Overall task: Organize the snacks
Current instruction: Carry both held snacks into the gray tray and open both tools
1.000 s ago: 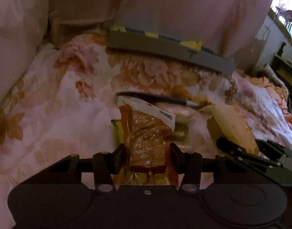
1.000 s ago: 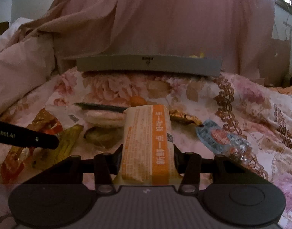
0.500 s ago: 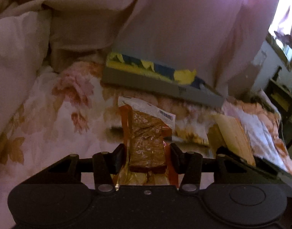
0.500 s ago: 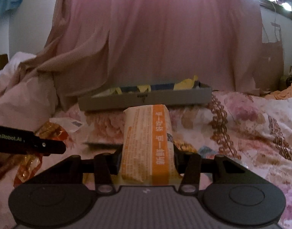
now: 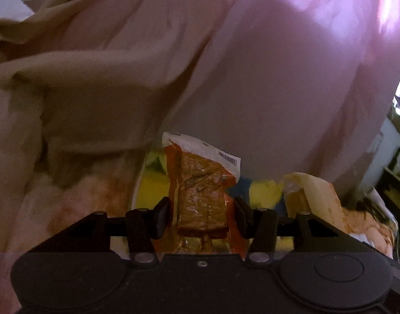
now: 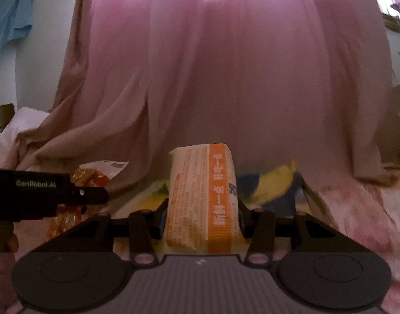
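My left gripper point(image 5: 202, 216) is shut on an orange-edged clear packet of brown dried snack point(image 5: 200, 193) and holds it just above the near side of the grey box point(image 5: 136, 196). My right gripper point(image 6: 201, 216) is shut on a cream and orange wrapped snack bar point(image 6: 202, 198), held over the same box point(image 6: 308, 191). Yellow and blue packets point(image 6: 273, 183) lie inside the box. The left gripper point(image 6: 88, 196) with its packet point(image 6: 95, 174) shows at the left of the right wrist view. The snack bar point(image 5: 315, 198) shows at the right of the left wrist view.
A pink curtain point(image 6: 226, 78) hangs right behind the box. A floral bedsheet point(image 6: 362, 209) lies around the box. A bunched blanket and pillow point(image 5: 22, 144) sit to the left. Dark furniture point(image 5: 393, 183) stands at the far right.
Both grippers have moved forward and up from the snack pile to the box, each still holding its snack. The loose snacks on the bed have dropped out of view.
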`<state>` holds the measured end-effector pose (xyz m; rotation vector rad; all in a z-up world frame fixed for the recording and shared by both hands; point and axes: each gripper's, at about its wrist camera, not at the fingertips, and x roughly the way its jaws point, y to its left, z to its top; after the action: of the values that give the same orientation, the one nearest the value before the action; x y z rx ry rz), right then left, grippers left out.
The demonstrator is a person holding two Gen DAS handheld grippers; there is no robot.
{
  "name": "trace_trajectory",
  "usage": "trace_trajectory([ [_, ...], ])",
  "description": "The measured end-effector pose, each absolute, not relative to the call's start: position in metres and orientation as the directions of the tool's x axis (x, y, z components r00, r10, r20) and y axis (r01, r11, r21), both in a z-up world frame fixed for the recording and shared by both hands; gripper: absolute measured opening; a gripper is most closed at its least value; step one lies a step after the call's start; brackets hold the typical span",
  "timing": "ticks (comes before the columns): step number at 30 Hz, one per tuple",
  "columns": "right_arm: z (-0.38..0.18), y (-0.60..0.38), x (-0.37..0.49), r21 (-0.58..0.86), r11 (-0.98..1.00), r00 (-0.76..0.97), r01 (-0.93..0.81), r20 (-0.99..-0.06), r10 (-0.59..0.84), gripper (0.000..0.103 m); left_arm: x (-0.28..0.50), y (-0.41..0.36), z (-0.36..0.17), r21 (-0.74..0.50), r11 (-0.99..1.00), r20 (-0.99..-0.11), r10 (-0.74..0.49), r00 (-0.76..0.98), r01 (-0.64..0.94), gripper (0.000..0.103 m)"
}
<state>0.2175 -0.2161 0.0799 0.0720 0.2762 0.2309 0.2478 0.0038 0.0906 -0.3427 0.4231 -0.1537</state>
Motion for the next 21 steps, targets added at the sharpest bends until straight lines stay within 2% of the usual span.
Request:
trace_trajectory([
  [6, 0.075, -0.21, 0.28, 0.149, 0.97, 0.925, -0.193, -0.302, 0.231, 0.052, 0.3, 0.004, 0.092, -0.375, 0.925, -0.371, -0.203, 0.906, 0.053, 0.053],
  [11, 0.053, -0.21, 0.317, 0.189, 0.972, 0.908, -0.138, -0.367, 0.201, 0.052, 0.327, 0.002, 0.073, -0.395, 0.919, -0.415, -0.185, 0.891, 0.007, 0.054],
  [18, 0.026, -0.216, 0.339, 0.193, 0.975, 0.883, -0.109, -0.431, 0.184, 0.052, 0.342, 0.003, 0.051, -0.411, 0.91, -0.474, -0.165, 0.865, -0.052, 0.055],
  [21, 0.022, -0.212, 0.338, 0.181, 0.976, 0.885, -0.12, -0.427, 0.187, 0.053, 0.342, -0.001, 0.051, -0.39, 0.92, -0.481, -0.161, 0.862, -0.046, 0.057],
])
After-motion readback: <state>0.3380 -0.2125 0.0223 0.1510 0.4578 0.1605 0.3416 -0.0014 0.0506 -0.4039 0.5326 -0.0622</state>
